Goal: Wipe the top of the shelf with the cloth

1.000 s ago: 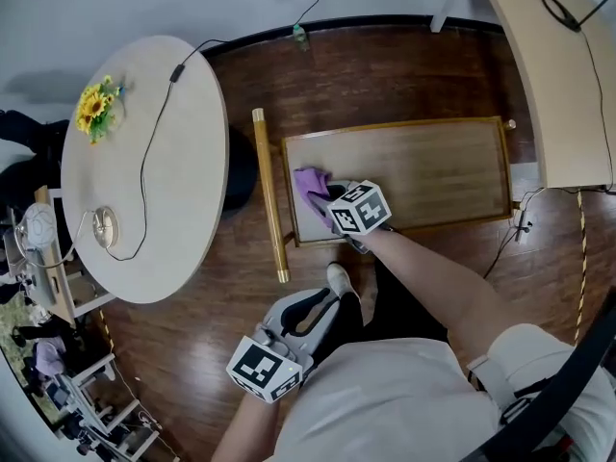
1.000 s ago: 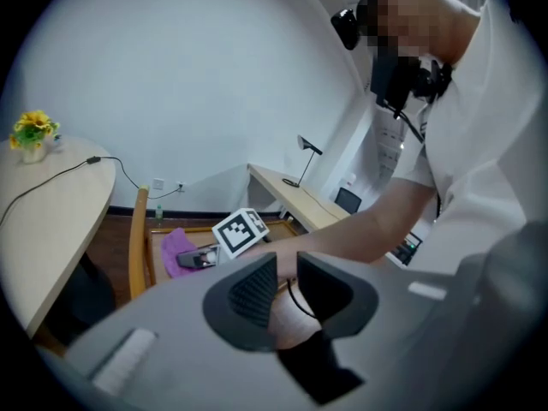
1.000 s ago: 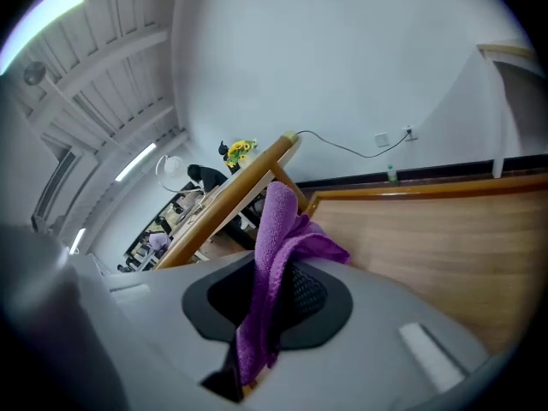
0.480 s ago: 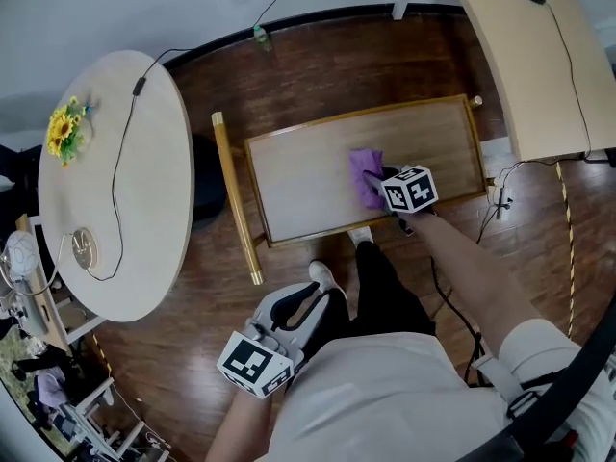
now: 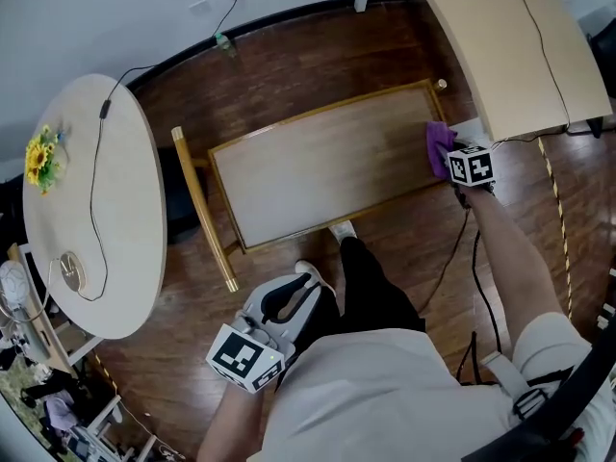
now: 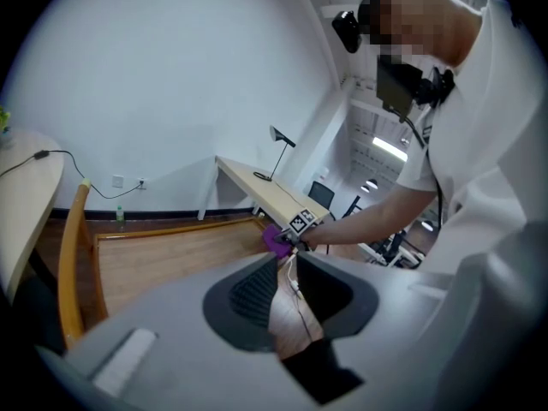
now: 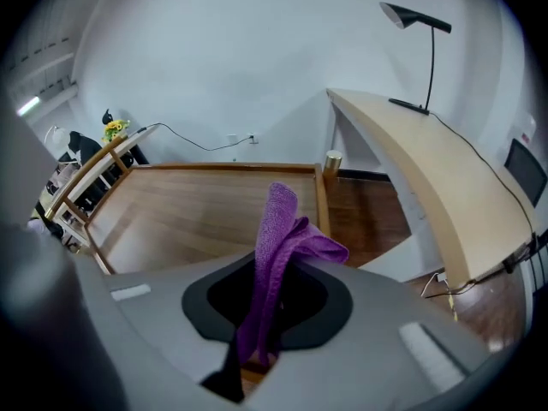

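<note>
The shelf top (image 5: 327,166) is a long wooden panel with a raised rim, lying across the middle of the head view. My right gripper (image 5: 454,158) is at its right end, shut on a purple cloth (image 5: 440,145) that lies over the rim there. In the right gripper view the cloth (image 7: 278,229) sticks out of the right gripper (image 7: 265,298), with the shelf top (image 7: 197,208) spreading left beyond it. My left gripper (image 5: 306,279) hangs low by my body, away from the shelf. Its jaws stand almost together with nothing between them. The left gripper view shows the cloth (image 6: 274,238) far off.
A round white table (image 5: 87,210) with sunflowers (image 5: 40,157) and a cable stands at the left. A long pale desk (image 5: 510,46) runs past the shelf's right end, with cables on the wooden floor below it. A wooden rail (image 5: 202,210) sits at the shelf's left end.
My right gripper has dragged the cloth along the shelf top from its left end to its right end. The left gripper has stayed by my body.
</note>
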The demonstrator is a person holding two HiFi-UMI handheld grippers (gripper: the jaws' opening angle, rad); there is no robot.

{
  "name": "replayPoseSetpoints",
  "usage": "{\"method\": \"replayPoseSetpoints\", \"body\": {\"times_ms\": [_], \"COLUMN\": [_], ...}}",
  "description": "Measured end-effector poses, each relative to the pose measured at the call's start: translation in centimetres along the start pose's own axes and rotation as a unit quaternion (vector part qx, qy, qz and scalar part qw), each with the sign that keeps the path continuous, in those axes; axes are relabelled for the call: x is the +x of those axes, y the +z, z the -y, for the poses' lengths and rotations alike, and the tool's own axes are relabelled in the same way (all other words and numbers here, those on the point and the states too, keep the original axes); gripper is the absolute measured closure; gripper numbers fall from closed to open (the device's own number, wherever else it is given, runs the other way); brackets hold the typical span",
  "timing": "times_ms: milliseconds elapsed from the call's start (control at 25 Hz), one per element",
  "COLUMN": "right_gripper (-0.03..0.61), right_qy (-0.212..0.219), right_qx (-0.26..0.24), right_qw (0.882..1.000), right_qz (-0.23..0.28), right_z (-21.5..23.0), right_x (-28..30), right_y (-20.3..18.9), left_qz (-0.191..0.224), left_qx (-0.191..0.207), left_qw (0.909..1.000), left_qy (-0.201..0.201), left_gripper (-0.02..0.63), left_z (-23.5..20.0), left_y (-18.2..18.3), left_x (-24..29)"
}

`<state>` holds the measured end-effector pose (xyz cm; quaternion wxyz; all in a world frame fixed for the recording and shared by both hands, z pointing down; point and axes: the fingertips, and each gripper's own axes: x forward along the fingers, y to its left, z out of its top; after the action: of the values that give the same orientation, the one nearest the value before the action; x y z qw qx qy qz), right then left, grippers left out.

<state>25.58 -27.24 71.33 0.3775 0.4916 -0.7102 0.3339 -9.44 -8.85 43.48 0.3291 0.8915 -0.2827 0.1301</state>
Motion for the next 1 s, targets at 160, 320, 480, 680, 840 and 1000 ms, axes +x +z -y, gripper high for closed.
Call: {"method": "replayPoseSetpoints", "body": {"times_ms": [160,320,480,680,840,1000], "right_gripper": [0.528,0.529,0.528,0.529,0.529,0.528], "right_qy": [0.041,0.169,0.299,0.385,0.391,0.351], "right_qx": [0.003,-0.014,-0.049,-0.091,-0.111,-0.096], "right_qw": [0.999,0.984,0.952,0.918,0.913,0.931], "right_qz": [0.033,0.050,0.046,0.028,0.015,0.010], "right_z": [-5.2,-20.7,-37.6,-51.3,-54.2,-49.1], "right_x": [-1.8,-1.8,-1.2,0.7,2.3,2.7], "right_y": [1.0,0.8,0.4,-0.9,-2.0,-3.0], "left_qz": [0.004,0.011,0.009,0.002,0.004,0.001], "left_qx": [0.002,-0.005,-0.007,-0.009,-0.008,-0.006], "left_qw": [1.0000,0.9998,0.9995,0.9988,0.9982,0.9989], "left_qy": [0.005,0.017,0.030,0.048,0.060,0.047], "left_gripper": [0.523,0.523,0.523,0.523,0.523,0.523], "left_z": [0.3,0.3,0.7,0.3,-0.1,-0.1], "left_y": [-0.1,-0.9,-1.8,-3.2,-3.9,-4.6], "left_x": [-0.5,-2.2,-3.7,-6.2,-8.0,-8.5]}}
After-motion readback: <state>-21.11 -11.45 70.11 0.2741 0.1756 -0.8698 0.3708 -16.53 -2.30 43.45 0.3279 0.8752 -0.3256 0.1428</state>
